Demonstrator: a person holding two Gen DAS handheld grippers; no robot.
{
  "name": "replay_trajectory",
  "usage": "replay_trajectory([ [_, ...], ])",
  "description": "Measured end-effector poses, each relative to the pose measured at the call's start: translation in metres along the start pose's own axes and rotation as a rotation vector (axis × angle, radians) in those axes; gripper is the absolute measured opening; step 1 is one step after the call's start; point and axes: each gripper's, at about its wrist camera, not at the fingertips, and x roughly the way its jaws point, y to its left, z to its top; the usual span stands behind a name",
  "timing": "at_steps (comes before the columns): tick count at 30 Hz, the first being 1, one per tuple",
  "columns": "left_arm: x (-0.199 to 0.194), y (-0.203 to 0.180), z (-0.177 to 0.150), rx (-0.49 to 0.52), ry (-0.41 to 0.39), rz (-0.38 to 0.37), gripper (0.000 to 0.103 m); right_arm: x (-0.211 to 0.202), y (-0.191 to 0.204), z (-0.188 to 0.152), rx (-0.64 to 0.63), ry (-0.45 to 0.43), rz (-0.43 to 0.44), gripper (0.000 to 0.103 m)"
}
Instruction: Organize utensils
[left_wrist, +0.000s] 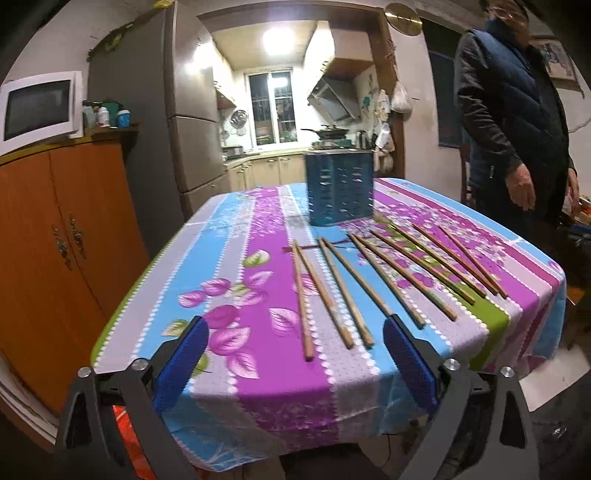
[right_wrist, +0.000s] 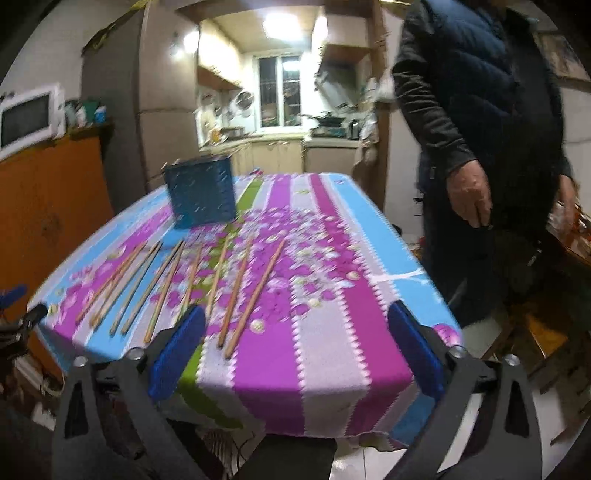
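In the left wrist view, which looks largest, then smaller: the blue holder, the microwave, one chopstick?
1. Microwave and holder: look alike, and distance differs, so unranked.
2. Chopstick: long but thinnest.

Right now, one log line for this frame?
left gripper: open, empty | right gripper: open, empty | chopsticks: loose on tablecloth | holder: upright behind them

Chopsticks (left_wrist: 369, 280) fanned on table (left_wrist: 258, 387) — holder (left_wrist: 340, 188) seemingly behind.
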Motion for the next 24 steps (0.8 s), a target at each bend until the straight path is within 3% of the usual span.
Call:
replay_trajectory([
  [5,0.012,-0.009,-0.008,0.015,0.020,-0.037,0.079,0.020,0.025,-0.015,-0.067,0.056,0.033,0.064],
  [7,0.019,-0.010,-0.012,0.009,0.029,-0.024,0.071,0.029,0.028,-0.019,-0.069,0.082,0.046,0.047],
  [10,0.029,-0.009,-0.015,-0.014,0.040,-0.010,0.063,0.037,0.031,-0.024,-0.066,0.107,0.052,0.035],
  [15,0.041,-0.008,-0.019,-0.021,0.045,0.013,0.060,0.047,0.036,-0.031,-0.069,0.143,0.071,0.024],
  [24,0.054,-0.010,-0.022,-0.022,0.047,0.002,0.059,0.060,0.048,-0.035,-0.070,0.176,0.112,0.022],
])
